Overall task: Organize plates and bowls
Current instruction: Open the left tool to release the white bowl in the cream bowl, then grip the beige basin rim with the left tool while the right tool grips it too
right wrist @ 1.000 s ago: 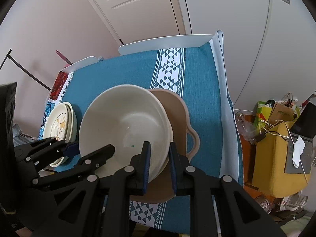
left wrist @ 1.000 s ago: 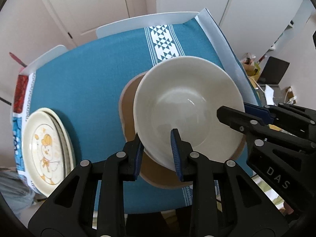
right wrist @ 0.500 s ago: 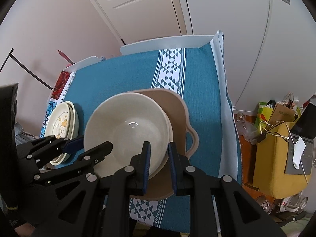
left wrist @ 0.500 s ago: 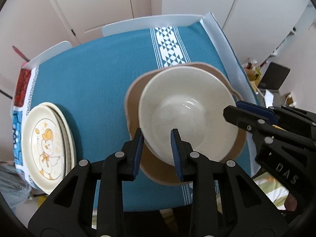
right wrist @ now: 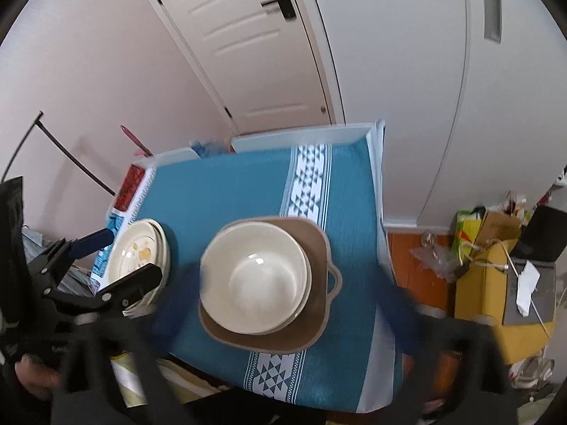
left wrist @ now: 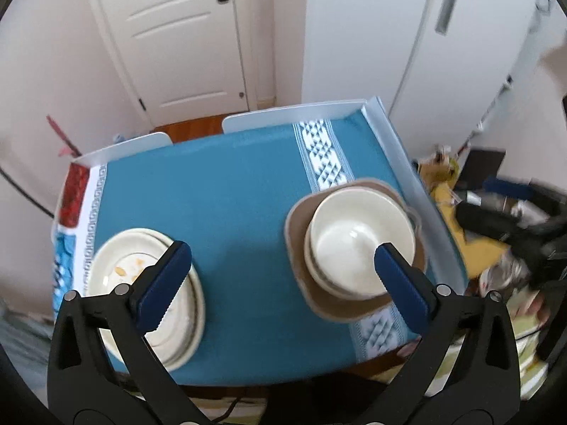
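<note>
Bowl (left wrist: 358,244) nested on brown dish (left wrist: 333,304), both claws opening with nothing between them, no legible writing.

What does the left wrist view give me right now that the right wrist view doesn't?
Only the left wrist view shows the left hand-held gripper head-on, sharp, jaws opening with nothing between them; the right hand-held gripper appears at its right edge.

Only the right wrist view shows the brown dish's side handle clearly, the yellow box of clutter on the floor, and its own gripper's blurred fingers, opening with nothing between them.

Both show the cream bowl nested in the brown dish on the blue tablecloth, and the plate stack to the left.
</note>
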A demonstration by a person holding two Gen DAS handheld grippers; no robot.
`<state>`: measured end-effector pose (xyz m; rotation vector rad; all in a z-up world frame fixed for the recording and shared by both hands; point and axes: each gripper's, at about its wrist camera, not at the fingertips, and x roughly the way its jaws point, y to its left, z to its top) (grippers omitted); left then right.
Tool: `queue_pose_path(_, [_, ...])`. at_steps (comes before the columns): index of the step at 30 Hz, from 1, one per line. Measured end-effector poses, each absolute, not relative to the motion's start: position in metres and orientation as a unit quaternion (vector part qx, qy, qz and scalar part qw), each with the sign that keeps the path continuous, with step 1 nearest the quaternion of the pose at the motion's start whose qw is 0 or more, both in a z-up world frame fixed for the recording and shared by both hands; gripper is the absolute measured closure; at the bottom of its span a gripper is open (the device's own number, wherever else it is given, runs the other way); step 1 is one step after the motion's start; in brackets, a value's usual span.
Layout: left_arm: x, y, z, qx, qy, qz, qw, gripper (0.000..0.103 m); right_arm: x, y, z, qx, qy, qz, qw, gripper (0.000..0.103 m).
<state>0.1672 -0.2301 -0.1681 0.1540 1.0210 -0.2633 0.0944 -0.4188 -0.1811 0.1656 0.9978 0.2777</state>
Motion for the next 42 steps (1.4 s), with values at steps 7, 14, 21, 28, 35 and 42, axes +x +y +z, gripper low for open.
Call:
queue_pose_path(7, [0.168, -0.21, -0.201, 0.098, 0.543, -0.158, 0.819, 0.0, 0.09, -0.426, -0.193, -0.013, 0.536, 0.094, 0.839, 0.002])
queue_pose_path(14, [0.182, -0.222, -0.249, 0.113, 0.594, -0.176, 0.777, 0.0, 0.104, -0.419, -0.247, -0.051, 0.604, 0.095, 0.79, 0.002])
queue_pose_path(21, [0.191, -0.234, -0.277, 0.123, 0.624, -0.179, 0.75, 0.0, 0.118, -0.408, -0.274, -0.098, 0.636, 0.114, 0.757, 0.011])
queue_pose_path(28, [0.197, -0.248, -0.291, 0.136, 0.638, -0.185, 0.735, 0.019, 0.125, -0.4, -0.296, -0.116, 0.659, 0.152, 0.728, 0.039])
queue_pose_path(35, [0.199, -0.258, -0.303, 0.114, 0.643, -0.204, 0.729, 0.059, 0.127, -0.394, -0.311, -0.092, 0.656, 0.189, 0.725, 0.071])
queue_pose_path(42, [0.192, -0.268, -0.309, 0.11, 0.614, -0.227, 0.748, 0.088, 0.119, -0.398, -0.318, -0.06, 0.63, 0.194, 0.75, 0.084])
